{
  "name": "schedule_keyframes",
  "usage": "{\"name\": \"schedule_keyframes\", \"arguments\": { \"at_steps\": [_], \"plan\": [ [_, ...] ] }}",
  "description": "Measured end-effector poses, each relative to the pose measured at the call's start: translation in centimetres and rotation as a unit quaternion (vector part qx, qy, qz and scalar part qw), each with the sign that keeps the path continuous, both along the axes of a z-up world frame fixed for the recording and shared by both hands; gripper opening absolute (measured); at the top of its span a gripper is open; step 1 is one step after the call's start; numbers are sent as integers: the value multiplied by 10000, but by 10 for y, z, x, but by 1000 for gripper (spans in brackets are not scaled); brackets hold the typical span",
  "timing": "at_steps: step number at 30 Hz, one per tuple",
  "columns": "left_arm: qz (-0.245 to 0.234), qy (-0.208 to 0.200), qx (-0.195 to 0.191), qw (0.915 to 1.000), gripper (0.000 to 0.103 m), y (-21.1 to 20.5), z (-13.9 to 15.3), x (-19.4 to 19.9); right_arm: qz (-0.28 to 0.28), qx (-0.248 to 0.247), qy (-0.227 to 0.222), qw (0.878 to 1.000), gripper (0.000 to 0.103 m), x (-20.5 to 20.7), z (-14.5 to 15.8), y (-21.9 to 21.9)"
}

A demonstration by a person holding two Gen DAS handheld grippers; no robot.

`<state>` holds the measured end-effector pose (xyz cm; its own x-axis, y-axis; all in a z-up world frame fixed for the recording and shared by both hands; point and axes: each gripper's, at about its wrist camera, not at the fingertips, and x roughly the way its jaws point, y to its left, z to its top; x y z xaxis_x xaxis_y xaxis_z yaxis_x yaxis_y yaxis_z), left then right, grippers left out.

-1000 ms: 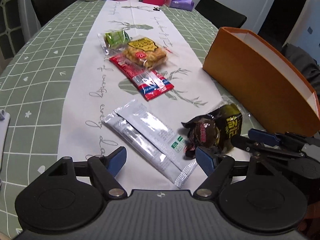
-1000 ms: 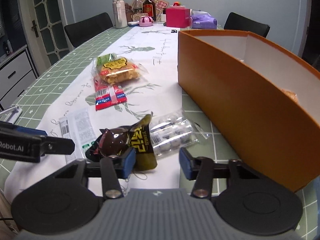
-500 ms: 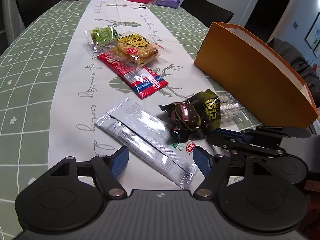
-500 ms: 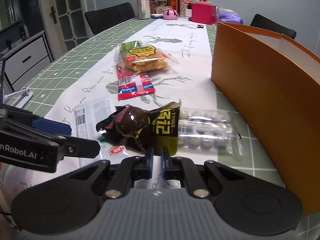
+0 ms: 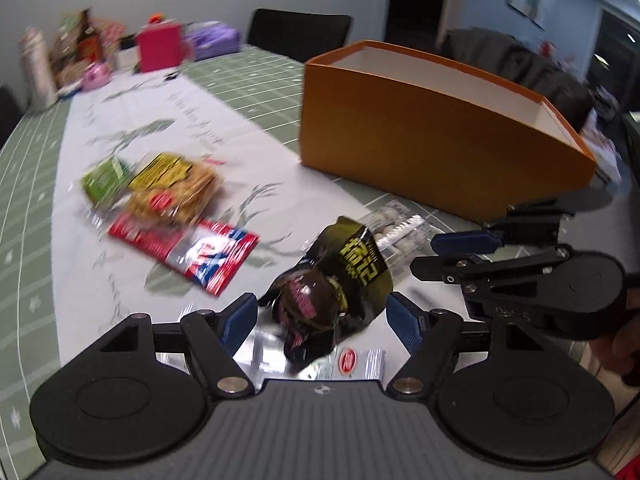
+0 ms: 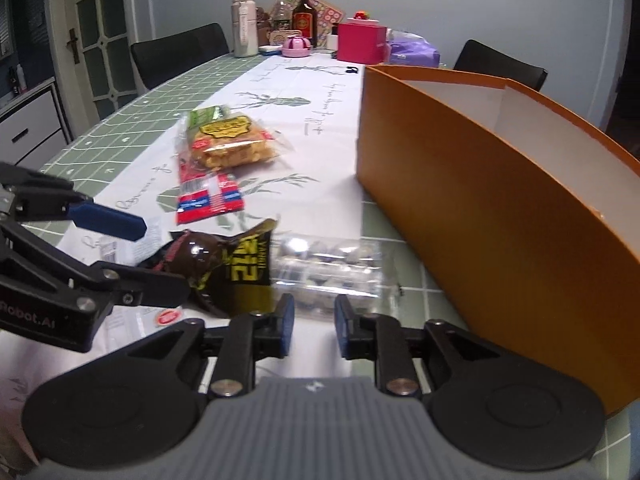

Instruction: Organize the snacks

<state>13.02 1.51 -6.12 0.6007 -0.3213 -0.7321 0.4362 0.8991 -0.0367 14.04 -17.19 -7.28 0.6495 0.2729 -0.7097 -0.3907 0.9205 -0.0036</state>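
Long table [image 6: 132, 120] under green grid cloth, white runner [image 6: 320, 148]; orange box [image 6: 480, 216] at three o'clock, snack packets [image 6: 228, 148] toward eleven.

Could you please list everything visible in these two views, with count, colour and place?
dark snack packet: one, brown and yellow, near table edge
clear packet: one, transparent, beside the dark one
red packet: one, red, mid-table
yellow cracker bag: one, partly on the red packet
green packet: one, behind the cracker bag
silver sachets: count unclear, nearest edge
orange box: one, right side
pink box: one, far end
left gripper: open
right gripper: open, empty
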Motion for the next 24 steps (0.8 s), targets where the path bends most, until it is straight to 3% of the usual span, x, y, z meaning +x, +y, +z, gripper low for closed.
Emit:
{"name": "schedule_keyframes", "arguments": {
  "at_steps": [2, 6, 11, 17, 21, 24],
  "plan": [
    [-251, -5, 131, 9996, 87, -3, -3, 8, -47, 25, 55, 10000, 27, 4, -4, -3],
    [-507, 184, 149, 9984, 87, -3, -11, 24, -30, 105, -11, 9999, 48, 10, -5, -6],
    [-584, 407, 179, 9973, 87, -5, -23, 37, -71, 100, -98, 9999, 50, 19, -7, -5],
    [-307, 392, 240, 9985, 86, -13, -31, 34, -107, 169, -72, 9998, 56, 27, -9, -1],
    [91, 410, 160, 9990, 67, -14, -27, 29, -223, 206, -66, 9995, 56, 29, -7, -2],
    [579, 488, 62, 9971, 60, -5, -22, 29, -269, 196, -122, 9994, 61, 30, -2, 1]
  ]
}}
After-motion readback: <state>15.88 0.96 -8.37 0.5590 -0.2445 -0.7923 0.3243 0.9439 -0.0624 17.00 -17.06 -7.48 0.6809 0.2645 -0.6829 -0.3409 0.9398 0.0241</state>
